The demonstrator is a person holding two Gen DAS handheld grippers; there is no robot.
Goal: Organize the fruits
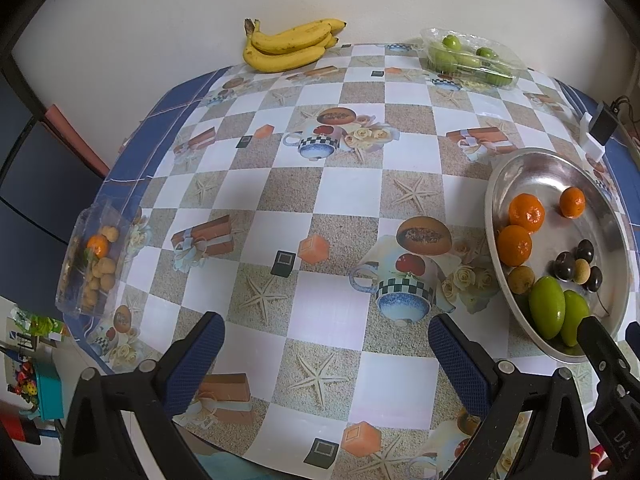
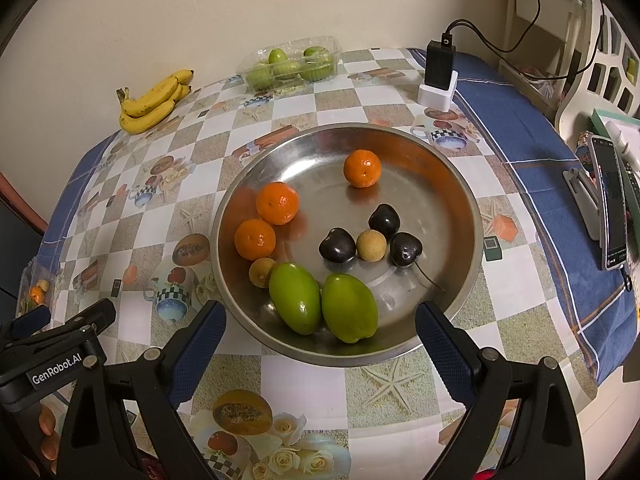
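A steel bowl [image 2: 448, 184] in the right wrist view holds three tangerines [image 2: 277, 203], two green fruits [image 2: 295, 298], three dark cherries [image 2: 337, 245] and two small tan longans [image 2: 371, 245]. My right gripper [image 2: 320, 328] hovers open at the bowl's near rim, nothing between its fingers. The left wrist view shows the same bowl [image 1: 532, 168] at the right. My left gripper [image 1: 326, 340] is open over bare tablecloth. A banana bunch [image 1: 290, 46] and a clear box of green fruits [image 1: 470, 58] lie at the table's back. Another clear box [image 1: 90, 260] with longans and a tangerine sits at the left edge.
The round table [image 1: 320, 200] carries a checked cloth and stands against a wall. A black charger in a white dock [image 2: 438, 76], with cables, is behind the bowl. A phone on a stand [image 2: 610, 204] sits at the far right. Table edges drop off left and right.
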